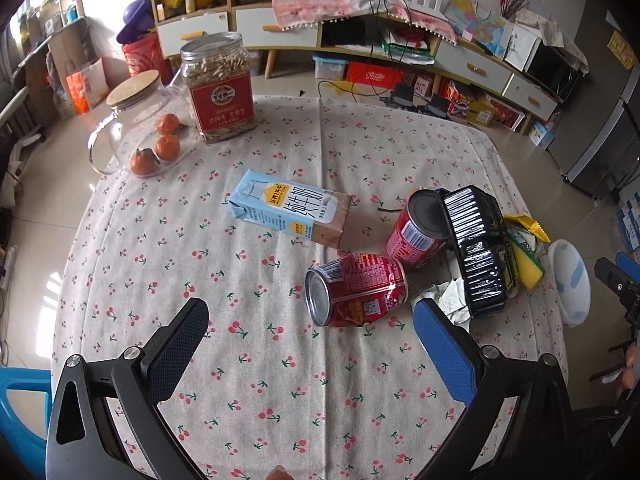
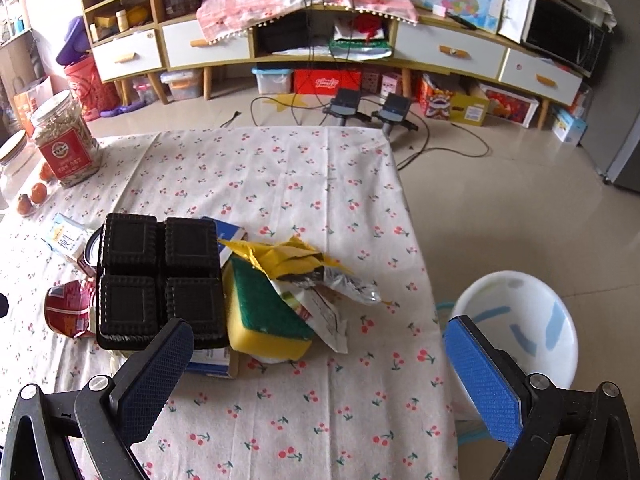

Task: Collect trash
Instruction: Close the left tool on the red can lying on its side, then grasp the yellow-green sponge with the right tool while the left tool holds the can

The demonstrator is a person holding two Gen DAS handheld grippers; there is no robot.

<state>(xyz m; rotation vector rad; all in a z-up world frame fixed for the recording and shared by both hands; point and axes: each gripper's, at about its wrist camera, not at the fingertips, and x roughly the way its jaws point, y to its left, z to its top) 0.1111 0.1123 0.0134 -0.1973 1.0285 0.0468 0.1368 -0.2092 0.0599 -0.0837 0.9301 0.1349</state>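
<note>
Trash lies on the cherry-print tablecloth (image 1: 280,360). A crushed red can (image 1: 356,289) lies just ahead of my open, empty left gripper (image 1: 312,324). A second red can (image 1: 418,230) leans on a black plastic tray (image 1: 478,248). A blue milk carton (image 1: 290,208) lies flat beyond. In the right wrist view the black tray (image 2: 160,276), a yellow-green sponge (image 2: 266,316), a yellow wrapper (image 2: 288,258) and foil wrappers (image 2: 332,304) sit ahead of my open, empty right gripper (image 2: 320,348). A white bin (image 2: 520,324) stands off the table's right edge.
A jar of snacks with a red label (image 1: 220,88) and a glass jar with oranges (image 1: 148,136) stand at the table's far left. Crumpled tissue (image 1: 448,296) lies by the tray. A low cabinet (image 2: 320,40) and cables are on the floor beyond.
</note>
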